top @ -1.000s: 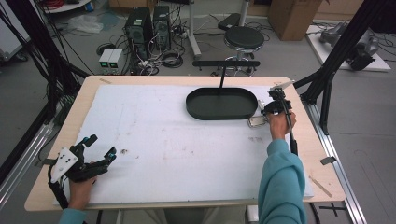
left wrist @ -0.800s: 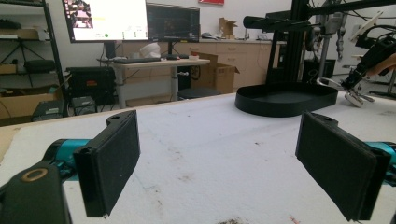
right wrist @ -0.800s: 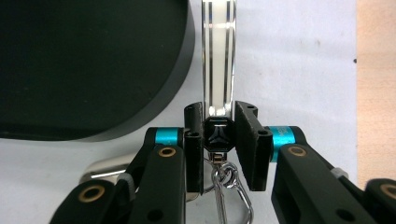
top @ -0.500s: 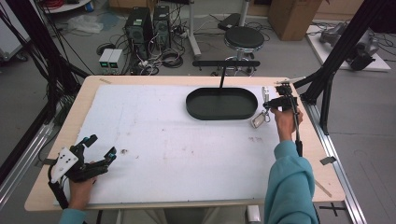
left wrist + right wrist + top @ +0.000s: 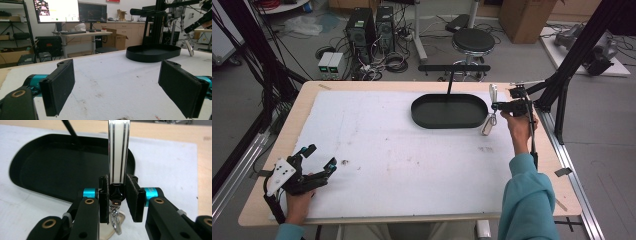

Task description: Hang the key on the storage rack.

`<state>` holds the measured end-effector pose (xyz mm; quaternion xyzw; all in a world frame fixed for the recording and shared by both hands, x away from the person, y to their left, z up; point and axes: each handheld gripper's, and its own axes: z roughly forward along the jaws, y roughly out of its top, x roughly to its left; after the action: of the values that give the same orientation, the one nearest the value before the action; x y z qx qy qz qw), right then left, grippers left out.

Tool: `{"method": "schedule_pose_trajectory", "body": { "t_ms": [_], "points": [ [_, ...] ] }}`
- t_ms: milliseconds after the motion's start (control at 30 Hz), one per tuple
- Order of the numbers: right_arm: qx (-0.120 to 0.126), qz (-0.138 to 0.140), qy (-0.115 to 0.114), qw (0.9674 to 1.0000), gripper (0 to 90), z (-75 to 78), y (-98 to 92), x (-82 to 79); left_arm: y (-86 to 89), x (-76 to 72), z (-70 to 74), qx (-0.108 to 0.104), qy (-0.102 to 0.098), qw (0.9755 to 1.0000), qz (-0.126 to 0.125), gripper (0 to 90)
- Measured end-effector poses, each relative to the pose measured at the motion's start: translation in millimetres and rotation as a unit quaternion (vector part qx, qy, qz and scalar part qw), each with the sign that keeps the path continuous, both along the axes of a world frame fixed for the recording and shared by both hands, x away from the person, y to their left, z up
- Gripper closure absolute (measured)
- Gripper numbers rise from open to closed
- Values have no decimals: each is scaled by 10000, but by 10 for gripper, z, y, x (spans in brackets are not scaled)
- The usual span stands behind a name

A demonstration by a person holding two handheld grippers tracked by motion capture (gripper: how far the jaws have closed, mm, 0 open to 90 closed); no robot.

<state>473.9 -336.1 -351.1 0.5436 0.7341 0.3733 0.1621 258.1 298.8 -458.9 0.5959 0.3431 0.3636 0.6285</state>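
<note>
right claw (image 5: 117, 200) lifts a striped strap (image 5: 118, 150) beside the black tray (image 5: 449, 111) at the bench's far right.
clamped on the strap's dark end fitting, metal clip (image 5: 115, 220) dangling below. it looks light and limp, likely to swing; the rigid fitting seems the surest hold. left claw (image 5: 314, 165) rests wide and empty, near left on the bench (image 5: 377, 150).

black claw (image 5: 117, 200) with teal collars and brass screws; teal sleeve (image 5: 527, 200).

Strap (image 5: 490, 111) – right of tray (image 5: 422, 114) (touching?)
</note>
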Motion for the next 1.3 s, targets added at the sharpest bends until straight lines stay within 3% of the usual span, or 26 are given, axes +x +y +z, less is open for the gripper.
{"method": "schedule_pose_trajectory", "body": {
  "t_ms": [233, 467, 633, 867, 967, 1167, 1300],
  "points": [
    [187, 379, -335, 9985, 746, 94, 92, -85, 1, -1, 0, 22, 2, 10000, -1, 143],
    [552, 862, -696, 9923, 746, 162, 149, -132, -1, -1, 1, 22, -1, 10000, -1, 143],
    [774, 965, -767, 9893, 746, 167, 197, -127, -3, -2, 0, 14, -2, 10000, 1, 142],
    [845, 1350, -980, 9824, 745, 228, 337, -82, -1, 3, 0, -9, 2, 10000, 5, 142],
    [802, 1436, -1031, 9810, 746, 267, 424, -45, -1, 2, 0, -7, 0, 10000, 5, 142],
    [802, 1696, -1003, 9771, 746, 314, 622, 24, -1, 2, 0, -17, 5, 10000, 9, 142],
    [836, 1878, -1066, 9728, 746, 333, 762, 77, 0, 2, 0, -21, 8, 10000, 7, 142]
  ]
}}
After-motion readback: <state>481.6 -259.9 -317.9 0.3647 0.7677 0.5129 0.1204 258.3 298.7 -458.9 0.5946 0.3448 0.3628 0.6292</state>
